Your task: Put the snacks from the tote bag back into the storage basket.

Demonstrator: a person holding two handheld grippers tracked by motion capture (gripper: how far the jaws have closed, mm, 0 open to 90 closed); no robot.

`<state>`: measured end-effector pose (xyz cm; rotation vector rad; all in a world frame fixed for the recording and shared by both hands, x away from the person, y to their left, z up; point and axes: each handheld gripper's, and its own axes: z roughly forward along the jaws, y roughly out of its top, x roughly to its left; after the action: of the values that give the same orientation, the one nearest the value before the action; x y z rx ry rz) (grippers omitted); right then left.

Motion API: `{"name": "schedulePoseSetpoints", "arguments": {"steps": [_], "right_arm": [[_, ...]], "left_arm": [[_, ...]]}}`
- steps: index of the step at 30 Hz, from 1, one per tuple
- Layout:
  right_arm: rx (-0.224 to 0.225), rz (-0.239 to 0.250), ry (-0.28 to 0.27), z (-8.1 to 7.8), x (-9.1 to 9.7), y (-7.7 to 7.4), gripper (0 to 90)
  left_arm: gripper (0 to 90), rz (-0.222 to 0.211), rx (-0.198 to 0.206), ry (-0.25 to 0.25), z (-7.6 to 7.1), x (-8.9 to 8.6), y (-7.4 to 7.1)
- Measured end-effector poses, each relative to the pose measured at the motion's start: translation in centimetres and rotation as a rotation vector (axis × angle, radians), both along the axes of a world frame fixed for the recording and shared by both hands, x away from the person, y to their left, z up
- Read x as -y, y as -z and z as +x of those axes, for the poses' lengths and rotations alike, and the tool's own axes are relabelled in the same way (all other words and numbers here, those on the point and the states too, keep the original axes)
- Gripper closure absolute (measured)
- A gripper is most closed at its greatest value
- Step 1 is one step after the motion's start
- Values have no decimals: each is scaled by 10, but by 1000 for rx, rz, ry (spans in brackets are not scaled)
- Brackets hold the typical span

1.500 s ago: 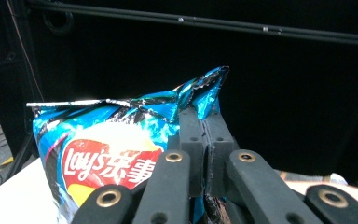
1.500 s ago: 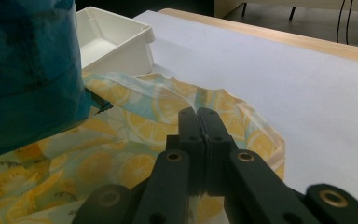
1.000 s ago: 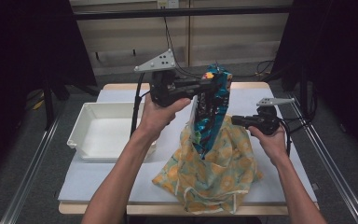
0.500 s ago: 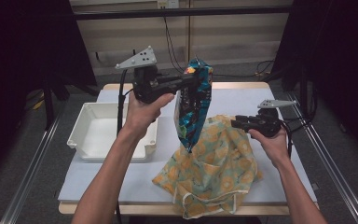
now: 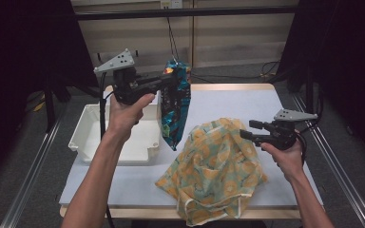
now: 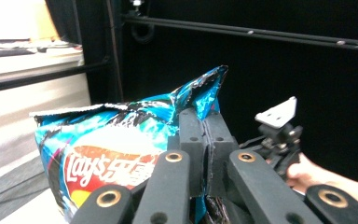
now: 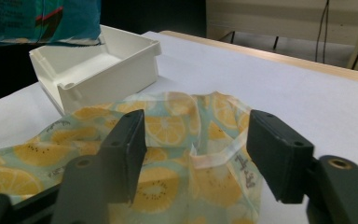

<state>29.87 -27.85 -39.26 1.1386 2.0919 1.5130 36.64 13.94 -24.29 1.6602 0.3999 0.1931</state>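
A blue Lay's chip bag [image 5: 175, 107] hangs in the air over the right edge of the white bin [image 5: 95, 124]. My left gripper [image 5: 170, 77] is shut on the bag's top corner, and its jaws pinch the crimped edge of the bag [image 6: 121, 144] in the left gripper view [image 6: 206, 140]. A crumpled yellow fruit-print cloth bag [image 5: 214, 166] lies on the table's front right. My right gripper [image 5: 243, 134] stands open at the cloth's right edge, jaws apart above the fabric [image 7: 186, 154] with nothing between them [image 7: 196, 144].
The white bin [image 7: 107, 65] sits on the left of the white table [image 5: 247, 102]. Dark curtains and metal frame rails surround the table. The cloth bag overhangs the table's front edge.
My left gripper has carried the chip bag up and leftward, away from the cloth bag toward the bin. The cloth has slumped flatter. The right gripper has stayed about where it was.
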Motion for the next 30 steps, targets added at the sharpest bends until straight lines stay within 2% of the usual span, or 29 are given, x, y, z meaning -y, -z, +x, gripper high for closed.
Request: {"name": "schedulePoseSetpoints", "arguments": {"steps": [3, 7, 9, 12, 16, 19, 23, 25, 26, 30], "right_arm": [[-1, -5, 16, -8, 3, -1, 305], [8, -13, 30, -20, 7, -1, 306], [10, -1, 31, -26, 8, -2, 305], [18, -15, 33, -34, 8, -2, 299], [28, -27, 29, -44, 7, -2, 299], [32, -37, 34, -50, 8, 0, 299], [31, -27, 41, -62, 11, 4, 295], [25, -31, 54, -67, 14, 6, 244], [17, -26, 66, -69, 15, 7, 240], [11, -24, 68, -77, 17, 12, 213]], "left_arm": [[887, -9, -5, -23, 2, -10, 2], [886, 5, -7, -58, 6, -22, 4], [886, 10, -6, -73, 7, -28, 4], [886, 2, -12, -102, 10, -38, 6], [886, 18, -21, -143, 14, -52, 8], [886, 17, -22, -168, 14, -60, 9], [887, 22, -18, -202, 12, -70, 11], [887, 31, -21, -213, 13, -75, 13], [887, 45, -22, -224, 14, -78, 13], [886, 46, -36, -266, 16, -87, 18]]}}
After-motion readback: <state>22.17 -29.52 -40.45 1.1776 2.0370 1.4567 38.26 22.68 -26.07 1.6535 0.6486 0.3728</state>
